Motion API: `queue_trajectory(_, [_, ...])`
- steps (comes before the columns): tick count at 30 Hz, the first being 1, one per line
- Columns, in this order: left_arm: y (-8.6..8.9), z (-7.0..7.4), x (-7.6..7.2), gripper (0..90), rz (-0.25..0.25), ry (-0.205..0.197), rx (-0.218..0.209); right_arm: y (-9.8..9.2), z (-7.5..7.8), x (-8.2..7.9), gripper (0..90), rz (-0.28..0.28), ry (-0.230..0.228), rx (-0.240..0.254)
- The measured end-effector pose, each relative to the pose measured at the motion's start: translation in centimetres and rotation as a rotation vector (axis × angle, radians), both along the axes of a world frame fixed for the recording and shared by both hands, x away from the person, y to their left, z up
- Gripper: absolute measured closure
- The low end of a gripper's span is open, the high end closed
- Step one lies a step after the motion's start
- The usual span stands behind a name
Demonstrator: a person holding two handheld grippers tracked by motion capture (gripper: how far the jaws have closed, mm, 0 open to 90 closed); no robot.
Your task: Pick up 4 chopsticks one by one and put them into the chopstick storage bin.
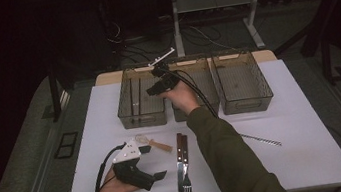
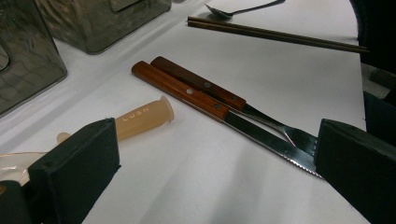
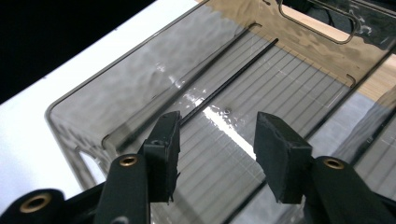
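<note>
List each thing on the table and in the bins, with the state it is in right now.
Left bin: holds a dark chopstick lying flat.
Middle bin: contents unclear.
Right bin: looks empty.
Right gripper: open above the left bin, nothing between its jaws.
Left gripper: open, resting low by the cutlery.
Knife and fork: side by side, flat.
Chopsticks: paired on the table.

Glossy smoked-plastic bin [image 3: 93, 116]; wood-handled steel knife [image 2: 219, 112]; matt, perhaps rubbery, spoon [image 2: 140, 119].
</note>
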State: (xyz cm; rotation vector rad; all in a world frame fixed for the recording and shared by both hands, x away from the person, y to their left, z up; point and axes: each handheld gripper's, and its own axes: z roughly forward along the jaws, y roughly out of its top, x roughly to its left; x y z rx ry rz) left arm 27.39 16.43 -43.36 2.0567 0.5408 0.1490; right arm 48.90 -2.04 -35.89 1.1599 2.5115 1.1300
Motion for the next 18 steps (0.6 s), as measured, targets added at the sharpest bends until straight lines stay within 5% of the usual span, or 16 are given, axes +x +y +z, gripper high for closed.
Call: queue_trajectory(18, [-0.2,-0.2,0.0,0.0,0.007,-0.001,0.008,-6.5,0.6,-3.6,42.0,0.034,-0.033,0.018])
